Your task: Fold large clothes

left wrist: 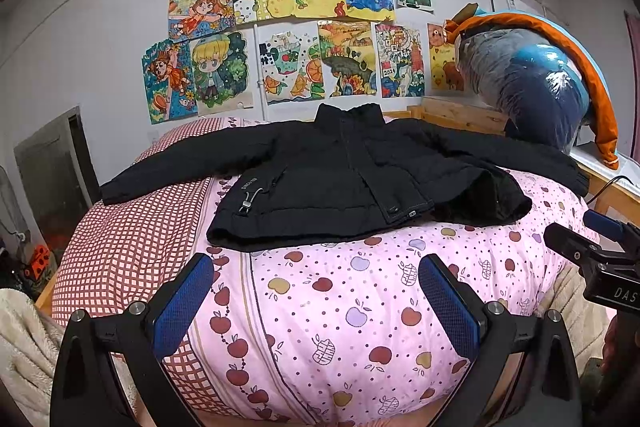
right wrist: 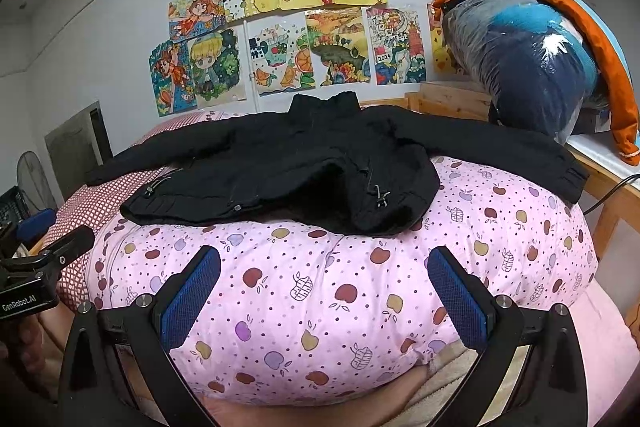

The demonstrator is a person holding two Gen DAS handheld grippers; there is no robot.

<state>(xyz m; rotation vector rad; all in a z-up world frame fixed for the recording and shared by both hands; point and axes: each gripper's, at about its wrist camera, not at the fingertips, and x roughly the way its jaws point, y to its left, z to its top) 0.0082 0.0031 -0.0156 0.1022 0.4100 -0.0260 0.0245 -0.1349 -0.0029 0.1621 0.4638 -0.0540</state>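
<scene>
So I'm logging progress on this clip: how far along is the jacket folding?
Done: the black jacket lies spread on the pink apple-print quilt, front up, both sleeves stretched out sideways; no fold shows. In hand: nothing. The left hand-held gripper and right hand-held gripper are both open, short of the hem. Left: all the folding, sleeves and body.

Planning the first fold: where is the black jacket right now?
In both views the jacket lies spread on the pink apple-print quilt, sleeves out, collar toward the wall drawings, beyond both open grippers.
</scene>
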